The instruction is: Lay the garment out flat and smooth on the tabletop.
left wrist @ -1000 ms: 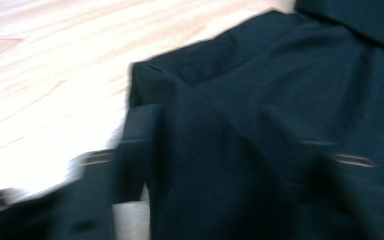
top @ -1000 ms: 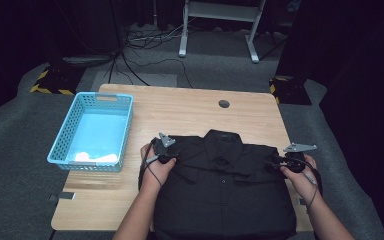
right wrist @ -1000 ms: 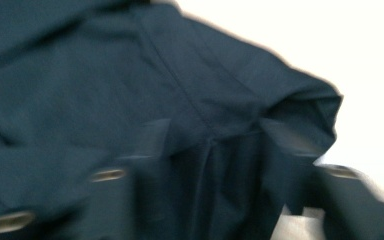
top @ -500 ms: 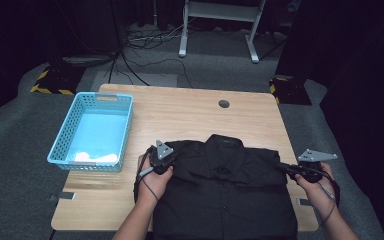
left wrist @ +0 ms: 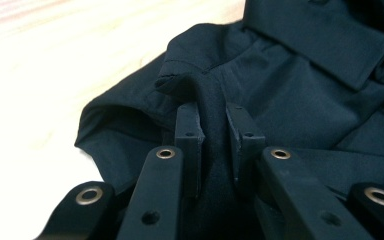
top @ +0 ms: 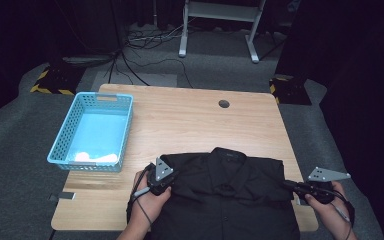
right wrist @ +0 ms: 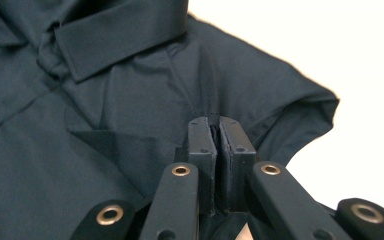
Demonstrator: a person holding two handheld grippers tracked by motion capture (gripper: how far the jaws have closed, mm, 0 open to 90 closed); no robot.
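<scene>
A black collared shirt (top: 230, 200) lies front up at the table's near edge, collar pointing away from me. My left gripper (top: 175, 181) pinches a raised fold of the shirt's shoulder (left wrist: 215, 105); its jaws have just been closing on that cloth and have eased open a little, with the fold still between the pads (left wrist: 190, 132). My right gripper (top: 286, 184) grips the other shoulder. Its jaws have just been closing, and a thin ridge of fabric (right wrist: 211, 107) is squeezed tight between the fingertips (right wrist: 202, 137).
A light blue plastic basket (top: 62, 150) holding something white stands at the left of the wooden table (top: 190, 120). A small round hole (top: 224, 104) marks the tabletop's far side. Cables and a white stand's legs lie on the floor beyond.
Both grippers closed on the shirt's shoulders and moved toward the table's near edge, the right one also outward. The shirt slid nearer with them, and its shoulders now stand lifted.
</scene>
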